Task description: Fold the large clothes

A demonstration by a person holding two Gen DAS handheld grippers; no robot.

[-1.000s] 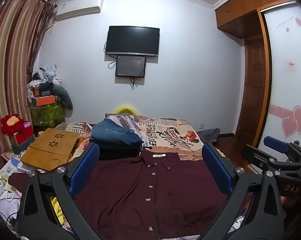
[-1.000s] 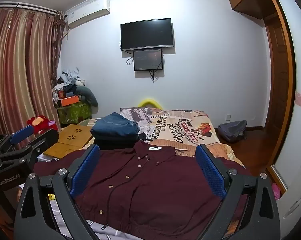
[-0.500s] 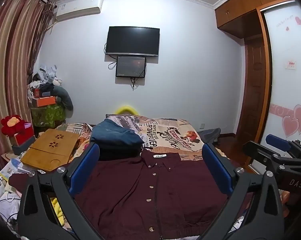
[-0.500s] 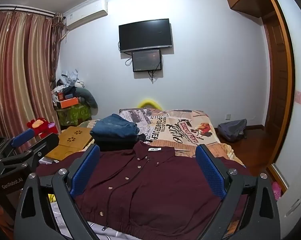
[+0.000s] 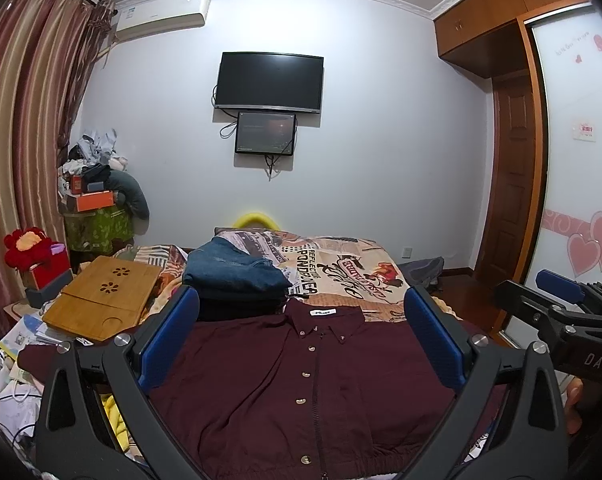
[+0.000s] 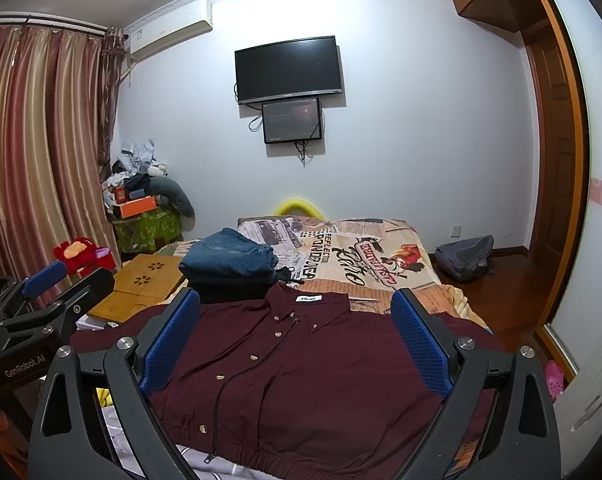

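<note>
A dark maroon button-front shirt with a white neck label (image 5: 301, 380) lies spread flat, front up, across the near end of the bed with the printed newspaper-pattern cover (image 5: 353, 268), collar pointing away toward the far wall. The left gripper with blue-padded black fingers (image 5: 301, 336) hangs above the shirt, jaws spread wide with nothing between them, and the right gripper of the same black-and-blue build (image 6: 295, 340) is likewise wide and empty over the cloth (neither pad touches the fabric, as far as the views show). The shirt's hem runs along the bottom of both views, partly cut off behind the gripper frames, and its sleeves are mostly hidden: only a dark end pokes out at far left. Just beyond the collar sits a folded stack of blue denim on darker garments (image 6: 231, 266); what lies lowest in it is hard to make out. A bamboo lap tray with flower cut-outs (image 5: 105, 298) rests left of the stack. A black wall television (image 5: 269, 82) hangs above.
</note>
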